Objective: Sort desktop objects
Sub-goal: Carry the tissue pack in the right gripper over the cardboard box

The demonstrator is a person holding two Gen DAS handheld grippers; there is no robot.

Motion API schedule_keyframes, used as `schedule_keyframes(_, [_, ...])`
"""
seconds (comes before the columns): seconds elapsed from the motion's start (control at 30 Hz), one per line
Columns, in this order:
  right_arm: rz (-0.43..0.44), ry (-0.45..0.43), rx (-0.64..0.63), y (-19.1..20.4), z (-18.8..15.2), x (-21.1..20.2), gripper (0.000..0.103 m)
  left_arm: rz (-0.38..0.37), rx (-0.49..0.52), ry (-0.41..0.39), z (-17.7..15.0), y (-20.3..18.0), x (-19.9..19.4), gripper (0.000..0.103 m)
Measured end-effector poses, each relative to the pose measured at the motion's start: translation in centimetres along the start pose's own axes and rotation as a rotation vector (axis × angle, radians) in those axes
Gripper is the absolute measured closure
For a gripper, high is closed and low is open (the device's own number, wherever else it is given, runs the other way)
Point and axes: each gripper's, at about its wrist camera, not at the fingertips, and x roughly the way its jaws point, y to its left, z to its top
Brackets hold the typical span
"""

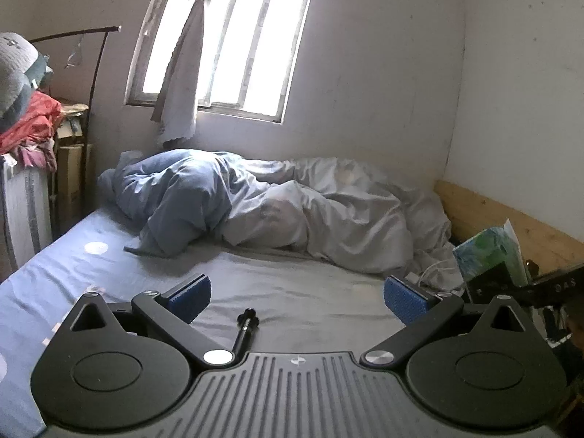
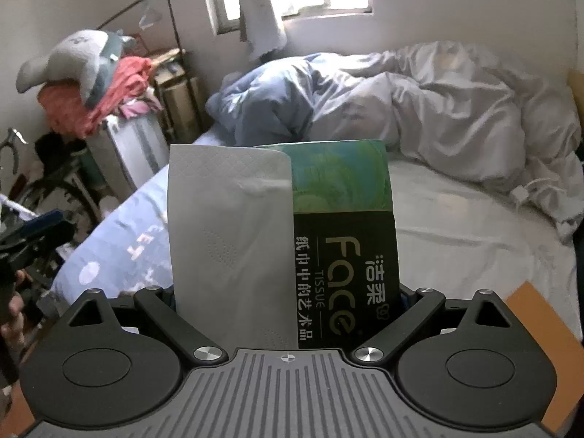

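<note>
Left wrist view
- left gripper (image 1: pixel 297 297): fingers spread wide, blue pads (image 1: pixel 191 297) far apart, nothing between them.
- black screw tool (image 1: pixel 246 325): lies on the bed sheet (image 1: pixel 292 277) in the lower centre of the frame, between the two fingers, touching neither.
- tissue box (image 1: pixel 489 255): right edge of the frame, raised above the sheet, green-and-black print; what grips it is too dark to make out from here.
- duvet (image 1: pixel 292 204): bunched across mid frame, blue on the left, grey on the right, under the barred window (image 1: pixel 233 40).
- white cable (image 1: pixel 434 268): on the sheet just beside the duvet's right end.
- clothes pile (image 1: pixel 29 124): left edge of the frame.

Right wrist view
- right gripper (image 2: pixel 288 299): pinching the tissue box (image 2: pixel 343 226), one finger on each side of its near end.
- tissue box: fills the centre of the frame, standing along the fingers, "Face TISSUE" print facing the camera, a white tissue (image 2: pixel 230 226) hanging out over its left half.
- left gripper (image 2: pixel 33 235): dark and blurred at the left edge of the frame.
- plush toy (image 2: pixel 73 62): upper left, on top of red clothes.
- orange surface (image 2: pixel 540 328): lower right corner.
</note>
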Motion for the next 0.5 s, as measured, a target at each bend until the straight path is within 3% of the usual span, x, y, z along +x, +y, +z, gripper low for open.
schedule_keyframes(0.27, [-0.005, 0.082, -0.020, 2.0, -4.2, 1.5, 0.007, 0.017, 0.008, 0.006, -3.4, 0.0, -1.6, 0.000])
schedule_keyframes(0.5, [-0.034, 0.185, 0.007, 2.5, -8.8, 6.2, 0.007, 0.042, 0.052, 0.055, -6.4, 0.1, -0.9, 0.000])
